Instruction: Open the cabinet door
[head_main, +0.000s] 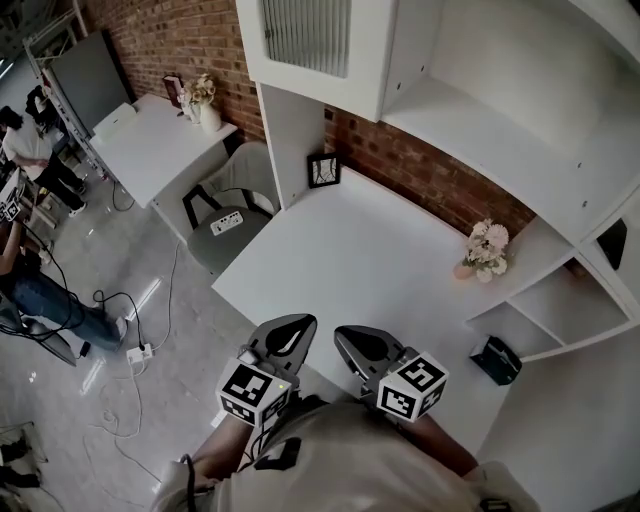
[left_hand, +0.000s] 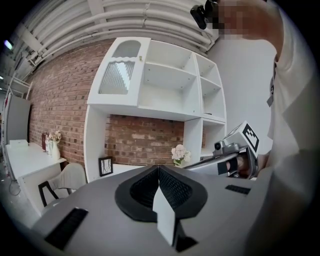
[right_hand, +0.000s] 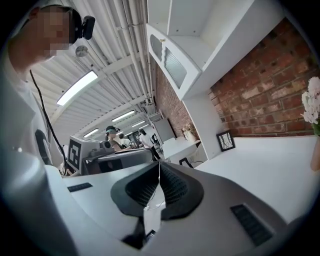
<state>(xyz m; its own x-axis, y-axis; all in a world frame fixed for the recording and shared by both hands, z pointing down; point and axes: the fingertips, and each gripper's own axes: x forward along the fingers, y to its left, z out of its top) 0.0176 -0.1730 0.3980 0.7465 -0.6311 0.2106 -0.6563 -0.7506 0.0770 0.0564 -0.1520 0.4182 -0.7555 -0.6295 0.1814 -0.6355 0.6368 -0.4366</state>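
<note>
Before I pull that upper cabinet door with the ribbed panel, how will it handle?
The cabinet door has a solid white frame, so it should probably swing stiffly as one piece rather than flex. Its ribbed panel looks like glass and is likely fragile, so avoid pressing there. The knob looks tiny, so it may slip.

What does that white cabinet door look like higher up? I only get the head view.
Observer: In the left gripper view the white cabinet door with ribbed glass has an arched pane on top, and it looks closed.
Operator: Is the left hand-held gripper holding anything?
Observer: No; its jaws meet, with nothing between them.
Operator: And the right one?
Observer: The right hand-held gripper is shut and empty too.
</note>
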